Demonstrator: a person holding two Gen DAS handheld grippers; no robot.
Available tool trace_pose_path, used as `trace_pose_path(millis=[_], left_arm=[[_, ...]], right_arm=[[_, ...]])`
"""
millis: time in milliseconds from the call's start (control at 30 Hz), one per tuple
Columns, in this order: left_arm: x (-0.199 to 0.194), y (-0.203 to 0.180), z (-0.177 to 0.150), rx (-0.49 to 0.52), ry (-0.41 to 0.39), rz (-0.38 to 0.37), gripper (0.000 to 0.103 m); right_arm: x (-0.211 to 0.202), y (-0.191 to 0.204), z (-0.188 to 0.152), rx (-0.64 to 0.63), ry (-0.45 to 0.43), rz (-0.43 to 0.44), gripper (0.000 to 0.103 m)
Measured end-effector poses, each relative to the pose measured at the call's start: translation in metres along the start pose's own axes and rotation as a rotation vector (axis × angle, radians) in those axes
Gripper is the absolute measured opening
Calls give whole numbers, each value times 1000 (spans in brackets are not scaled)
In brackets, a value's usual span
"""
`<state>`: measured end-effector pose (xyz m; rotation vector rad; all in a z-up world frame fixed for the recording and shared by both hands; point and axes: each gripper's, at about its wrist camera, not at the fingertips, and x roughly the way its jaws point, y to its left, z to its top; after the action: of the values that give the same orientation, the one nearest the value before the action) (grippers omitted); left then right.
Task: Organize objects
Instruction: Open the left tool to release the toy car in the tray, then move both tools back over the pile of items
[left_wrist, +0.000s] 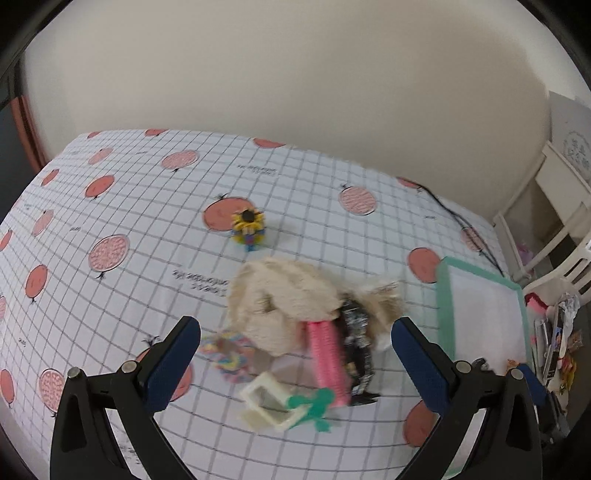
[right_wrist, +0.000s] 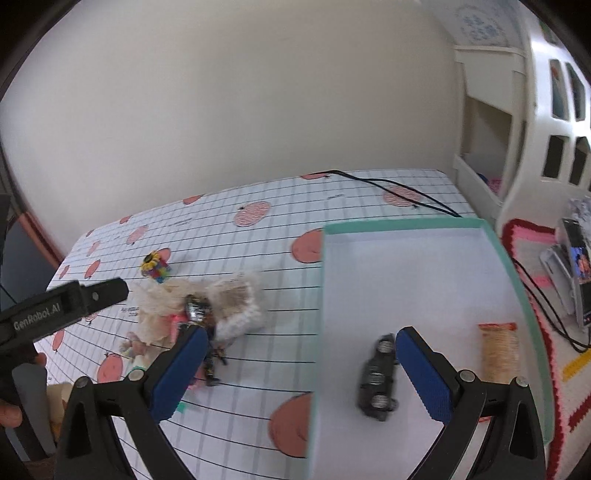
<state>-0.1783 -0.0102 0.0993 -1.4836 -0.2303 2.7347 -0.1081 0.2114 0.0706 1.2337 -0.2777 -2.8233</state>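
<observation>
Left tongs (left_wrist: 295, 350) spread wide, nothing pinched, hovering over the clutter pile on the desk (left_wrist: 110, 206). Right tongs (right_wrist: 301, 365) also spread, empty, straddling the near-left edge of the teal box (right_wrist: 517, 266).

Landmark = teal box, white inside. In it: black toy car (right_wrist: 376, 380) just left of the right tongs' right finger, near the box's front; tan biscuit pack (right_wrist: 498, 350) w/ red top edge by the box's right wall.

Left of the box, on the desk: cream fluffy plush (left_wrist: 280, 295), biggest item in the pile. Against its box-facing side, black-and-white patterned wrapper (left_wrist: 356, 347); beside that, pink ribbed comb-like piece (left_wrist: 328, 362) lying lengthwise toward the camera. At the comb's near end, green plastic figure (left_wrist: 314, 406) touching a cream square frame (left_wrist: 266, 404). Further from the box, pastel braided ring (left_wrist: 229, 354), partly under the plush; blurred, details unclear.

Well beyond the pile, far from the box: small sunflower block toy (left_wrist: 249, 225), standing alone on a pink circle of the grid cloth.

Black cable (right_wrist: 399, 188) runs across the desk behind the box's far edge.

In right wrist view, left gripper body marked "GenRobot.AI" (right_wrist: 62, 314) far left of the box, a person's hand (right_wrist: 11, 413) partly seen under it.
</observation>
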Motion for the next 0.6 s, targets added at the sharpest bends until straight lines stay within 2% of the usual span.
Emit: trace_pose_path(millis=[133, 333, 600], left_arm=[[5, 18, -1, -26, 40, 12, 103], [20, 44, -10, -80, 133, -11, 103], [41, 64, -19, -163, 251, -22, 103]], right_arm=[[6, 17, 3, -7, 10, 36, 103], [17, 51, 3, -93, 30, 60, 103], [36, 85, -15, -215, 126, 53, 103]])
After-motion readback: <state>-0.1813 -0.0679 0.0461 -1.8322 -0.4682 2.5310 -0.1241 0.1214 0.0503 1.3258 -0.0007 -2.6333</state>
